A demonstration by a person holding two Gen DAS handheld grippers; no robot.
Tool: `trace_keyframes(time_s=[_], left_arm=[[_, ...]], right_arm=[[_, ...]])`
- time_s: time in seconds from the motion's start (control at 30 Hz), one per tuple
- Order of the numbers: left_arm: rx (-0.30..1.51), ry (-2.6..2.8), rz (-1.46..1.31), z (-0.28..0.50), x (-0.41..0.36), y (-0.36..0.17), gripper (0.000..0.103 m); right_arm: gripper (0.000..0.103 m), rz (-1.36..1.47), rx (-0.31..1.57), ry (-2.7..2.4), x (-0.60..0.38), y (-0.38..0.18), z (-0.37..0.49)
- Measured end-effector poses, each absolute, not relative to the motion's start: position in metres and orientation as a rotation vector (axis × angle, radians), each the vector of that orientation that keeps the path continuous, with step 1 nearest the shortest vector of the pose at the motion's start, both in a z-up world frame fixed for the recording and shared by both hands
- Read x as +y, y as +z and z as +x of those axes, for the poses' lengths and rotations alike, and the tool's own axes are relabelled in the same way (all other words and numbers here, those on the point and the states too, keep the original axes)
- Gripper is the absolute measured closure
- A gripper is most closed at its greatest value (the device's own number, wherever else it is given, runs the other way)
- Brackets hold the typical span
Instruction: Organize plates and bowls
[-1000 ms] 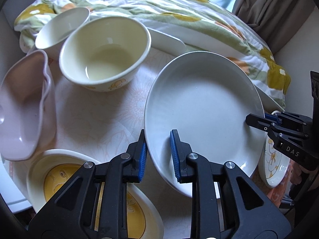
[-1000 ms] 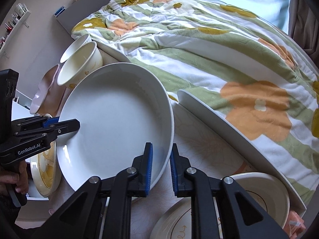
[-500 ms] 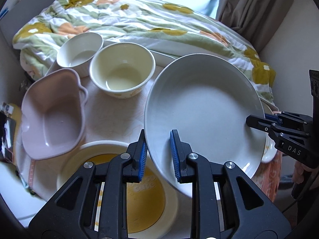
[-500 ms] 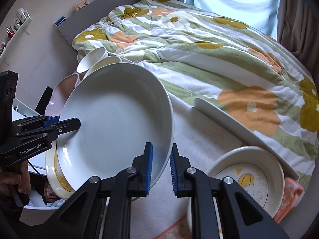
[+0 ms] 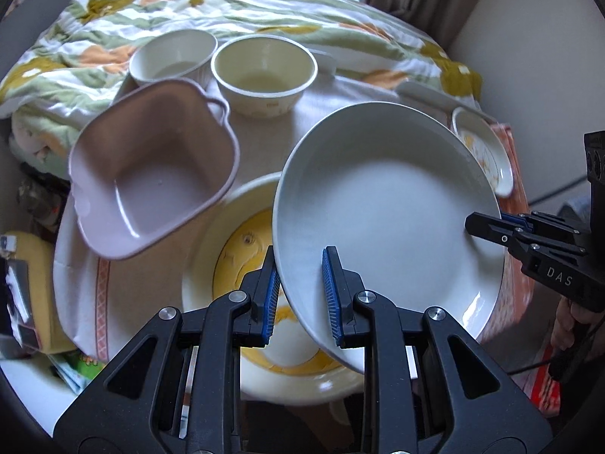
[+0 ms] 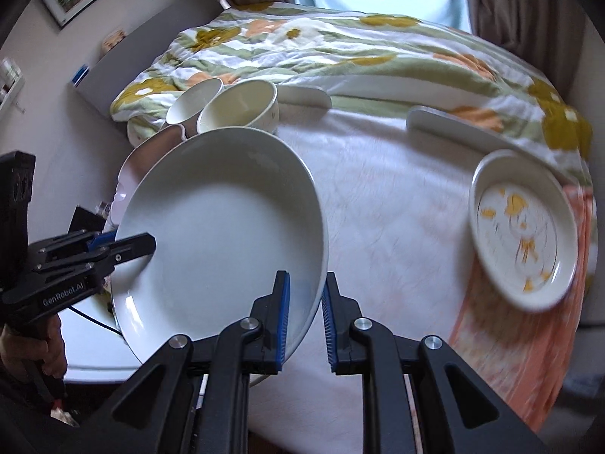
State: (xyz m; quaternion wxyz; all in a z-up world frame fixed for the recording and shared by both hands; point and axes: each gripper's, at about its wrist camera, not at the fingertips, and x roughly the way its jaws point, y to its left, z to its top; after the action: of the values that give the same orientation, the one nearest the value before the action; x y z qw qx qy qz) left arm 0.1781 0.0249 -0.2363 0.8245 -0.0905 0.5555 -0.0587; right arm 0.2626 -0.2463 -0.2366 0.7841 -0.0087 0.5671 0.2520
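A large white plate (image 5: 385,212) is held in the air between both grippers, tilted. My left gripper (image 5: 302,295) is shut on its near-left rim. My right gripper (image 6: 305,317) is shut on the opposite rim of the plate (image 6: 223,223). Below it lies a yellow-patterned plate (image 5: 242,261). A pink square bowl (image 5: 151,166) sits to the left, with a cream bowl (image 5: 264,72) and a white bowl (image 5: 174,56) behind. A small patterned plate (image 6: 522,227) sits at the right.
The dishes rest on a white cloth-covered table (image 6: 385,196) with an orange mat (image 6: 529,333) at its right side. A flowered quilt (image 6: 340,49) on a bed lies behind. A wall stands close on the right.
Both grippers have lifted the white plate higher and carried it toward the near left, over the yellow-patterned plate. The small patterned plate at the right is now uncovered.
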Motion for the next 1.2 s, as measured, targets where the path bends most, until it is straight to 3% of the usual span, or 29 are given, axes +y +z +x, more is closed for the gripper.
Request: trace_keyframes(time_s=[0.6,1.2], left_arm=[[1.239,-0.218,-0.124,0.16,0.057,-0.29,0.083],[1.207,-0.194,0.075,0.172,0.038,-0.298,0.082]], right_arm=[[0.088,0.014,1.202,0.35,-0.205,-0.281,0.2],[0.088,-0.057,1.162,0.295,-0.195,-0.283,0.2]])
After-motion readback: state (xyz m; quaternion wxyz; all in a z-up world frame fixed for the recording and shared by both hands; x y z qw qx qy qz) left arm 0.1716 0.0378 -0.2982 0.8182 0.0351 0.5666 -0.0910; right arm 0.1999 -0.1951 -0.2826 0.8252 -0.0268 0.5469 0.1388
